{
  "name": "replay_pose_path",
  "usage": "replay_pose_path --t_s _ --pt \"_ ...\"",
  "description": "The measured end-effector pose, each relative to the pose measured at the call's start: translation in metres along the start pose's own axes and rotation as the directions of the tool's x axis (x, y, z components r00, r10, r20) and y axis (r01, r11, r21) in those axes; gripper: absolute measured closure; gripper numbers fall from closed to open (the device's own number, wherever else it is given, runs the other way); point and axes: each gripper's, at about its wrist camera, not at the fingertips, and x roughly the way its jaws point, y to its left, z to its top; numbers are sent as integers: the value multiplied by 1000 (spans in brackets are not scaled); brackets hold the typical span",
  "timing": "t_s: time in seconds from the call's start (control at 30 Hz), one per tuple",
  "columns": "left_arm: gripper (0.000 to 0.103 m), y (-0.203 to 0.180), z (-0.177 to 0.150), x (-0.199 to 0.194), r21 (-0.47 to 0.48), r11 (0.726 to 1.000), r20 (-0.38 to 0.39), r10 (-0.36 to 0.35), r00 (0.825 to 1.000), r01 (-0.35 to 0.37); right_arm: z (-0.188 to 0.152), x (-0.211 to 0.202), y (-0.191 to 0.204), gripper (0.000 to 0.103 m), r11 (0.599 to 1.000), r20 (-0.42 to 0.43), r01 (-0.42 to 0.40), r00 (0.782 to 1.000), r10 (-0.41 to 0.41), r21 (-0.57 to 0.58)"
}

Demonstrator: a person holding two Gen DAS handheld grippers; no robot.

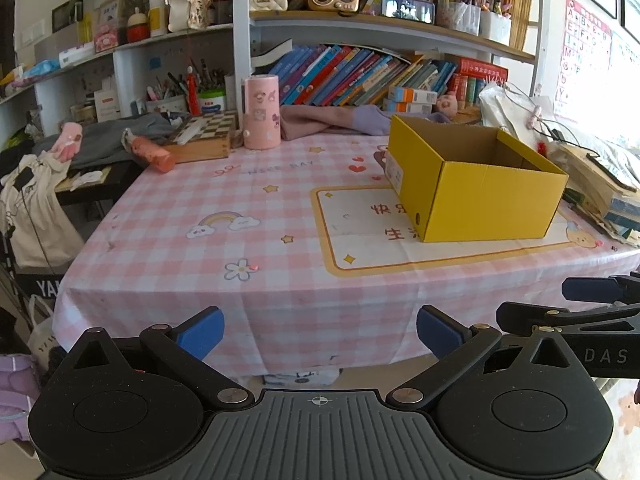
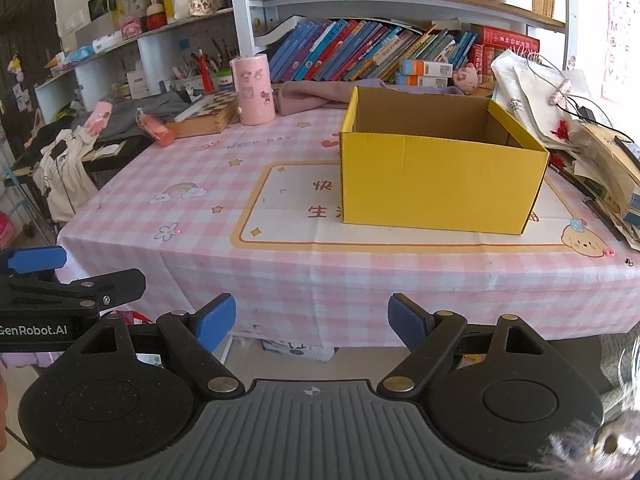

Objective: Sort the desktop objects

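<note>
Behind yellow box (image 2: 440,184), floor hidden; left claw (image 1: 320,338), right claw (image 2: 311,324) agape, empty.

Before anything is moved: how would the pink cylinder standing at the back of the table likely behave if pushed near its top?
The pink cylinder stands upright and is taller than wide, so a high push would probably tip it. Once on its side, its round shape would likely roll across the tablecloth. Its surface looks smooth, so it may be slippery.

The right tool (image 2: 311,322), jaws apart and holding nothing, faces a yellow box (image 2: 440,184) on the checked tablecloth (image 2: 160,168).
</note>
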Motion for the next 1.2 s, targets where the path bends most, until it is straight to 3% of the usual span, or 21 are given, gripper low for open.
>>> replay_pose_path --t_s 0.73,1.2 --pt "0 -1 1 8 3 1000 -29 -7 1000 7 2 2 -3 17 1000 -7 15 1000 -15 6" --pt "0 7 1 12 -53 998 -35 12 999 -14 4 8 -3 17 1000 -23 12 1000 -13 -1"
